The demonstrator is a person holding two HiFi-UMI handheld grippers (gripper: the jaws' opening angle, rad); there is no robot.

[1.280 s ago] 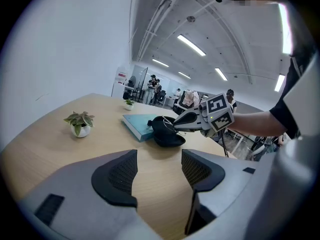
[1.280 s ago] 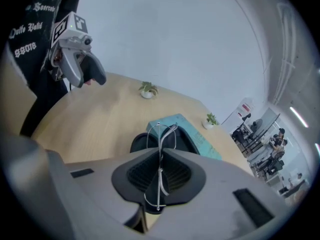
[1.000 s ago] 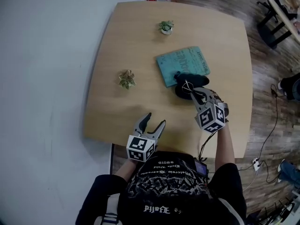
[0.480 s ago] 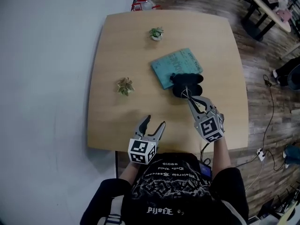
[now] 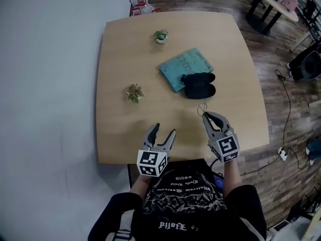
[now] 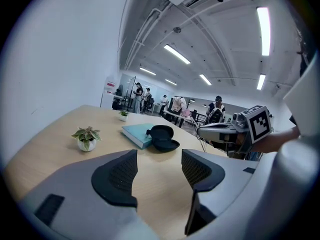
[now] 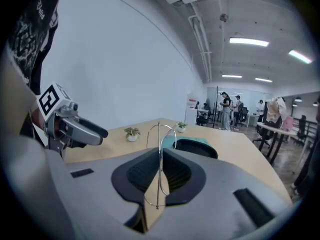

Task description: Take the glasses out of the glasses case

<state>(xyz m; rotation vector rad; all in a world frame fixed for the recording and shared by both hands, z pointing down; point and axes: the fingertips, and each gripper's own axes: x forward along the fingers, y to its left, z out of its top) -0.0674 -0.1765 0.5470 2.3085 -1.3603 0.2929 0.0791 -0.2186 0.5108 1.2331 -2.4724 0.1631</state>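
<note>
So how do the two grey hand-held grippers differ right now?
The left gripper has its jaws standing apart, while the right gripper has its jaws closed together. The left gripper holds nothing between its jaws; the right gripper pinches the thin wire-framed glasses. Both are the same grey hand-held design.

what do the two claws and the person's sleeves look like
Both the left claw and the right claw are curved pale grey plastic with black textured pads. Each carries a white cube printed with black square markers. The person wears a black top with pale lettering.
</note>
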